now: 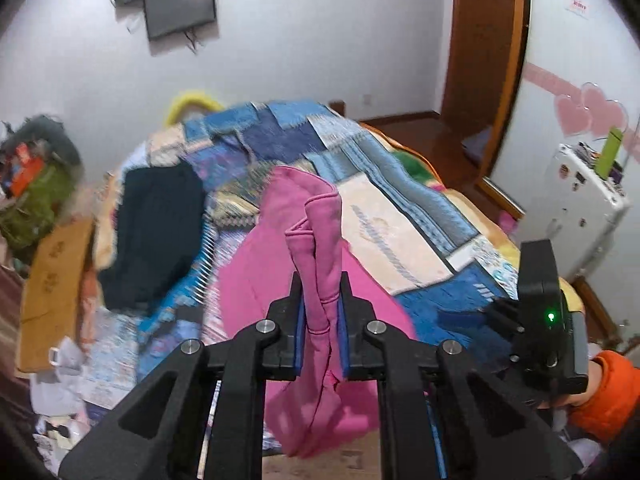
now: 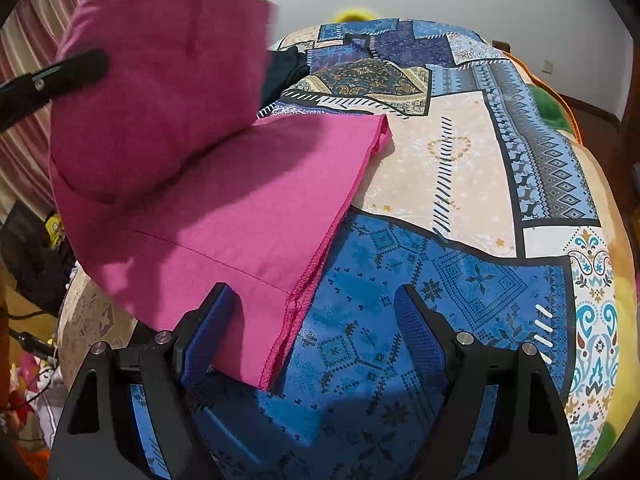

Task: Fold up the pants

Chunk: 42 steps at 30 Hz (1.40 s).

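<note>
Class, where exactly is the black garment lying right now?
In the left wrist view, the black garment lies on the patchwork bedspread, left of the pink pants and beside the cardboard box.

Your left gripper (image 1: 320, 300) is matt black plastic with bright metal pins and blue rubbery pads; between them sits the pink pants (image 1: 316, 248), a soft matt woven cloth with stitched hems. Your right gripper (image 2: 316, 336) shows the same black plastic and finely textured blue pads (image 2: 420, 336). Beneath it, the patterned bedspread (image 2: 440, 184) is smooth printed cloth with a slight sheen. Beyond your left claw, the door frame (image 1: 488, 40) is glossy varnished wood.
</note>
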{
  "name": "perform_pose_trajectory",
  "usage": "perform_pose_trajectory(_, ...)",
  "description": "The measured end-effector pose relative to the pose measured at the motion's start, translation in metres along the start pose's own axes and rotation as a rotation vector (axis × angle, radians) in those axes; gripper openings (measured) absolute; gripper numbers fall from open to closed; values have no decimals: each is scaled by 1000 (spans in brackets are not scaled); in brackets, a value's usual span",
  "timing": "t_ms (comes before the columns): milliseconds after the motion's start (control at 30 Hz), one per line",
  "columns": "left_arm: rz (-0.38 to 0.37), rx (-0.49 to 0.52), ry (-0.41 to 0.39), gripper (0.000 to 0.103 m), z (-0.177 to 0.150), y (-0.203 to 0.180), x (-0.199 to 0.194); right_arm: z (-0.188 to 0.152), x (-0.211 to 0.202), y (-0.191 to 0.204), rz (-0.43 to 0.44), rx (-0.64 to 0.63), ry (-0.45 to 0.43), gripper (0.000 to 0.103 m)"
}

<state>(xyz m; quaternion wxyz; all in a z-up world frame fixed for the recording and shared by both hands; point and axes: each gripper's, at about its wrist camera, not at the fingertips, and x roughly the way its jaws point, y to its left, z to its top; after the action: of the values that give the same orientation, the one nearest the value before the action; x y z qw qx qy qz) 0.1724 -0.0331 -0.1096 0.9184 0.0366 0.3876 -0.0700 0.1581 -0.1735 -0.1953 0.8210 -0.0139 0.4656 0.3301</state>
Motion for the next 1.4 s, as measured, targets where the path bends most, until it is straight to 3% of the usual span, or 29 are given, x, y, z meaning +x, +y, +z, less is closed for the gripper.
perform_pose_trajectory(233,-90,-44,106,14,-12,-2,20,0,0,0,-1,0,0,80)
perform_pose_trajectory(333,-110,-53,116,32,-12,0,16,0,0,0,-1,1,0,80)
perform_pose_trajectory(400,-99,-51,102,60,-10,1,10,0,0,0,-2,0,0,80)
perform_pose_trajectory(467,-60,-27,50,72,-8,2,-2,0,0,0,-1,1,0,80)
perform_pose_trajectory(633,37,-10,-15,86,4,18,-12,0,0,0,0,6,2,80)
perform_pose_trajectory(767,71,-35,-7,95,20,44,3,1,-5,1,-7,-7,4,80)
perform_pose_trajectory(1133,96,-48,243,97,51,97,139,-2,-21,-3,-27,4,-17,80)
perform_pose_trajectory(1333,163,38,413,97,33,97,209,-4,-28,-13,-61,35,-21,80)
perform_pose_trajectory(1400,157,52,436,98,23,98,217,-6,-32,-18,-75,49,-23,80)
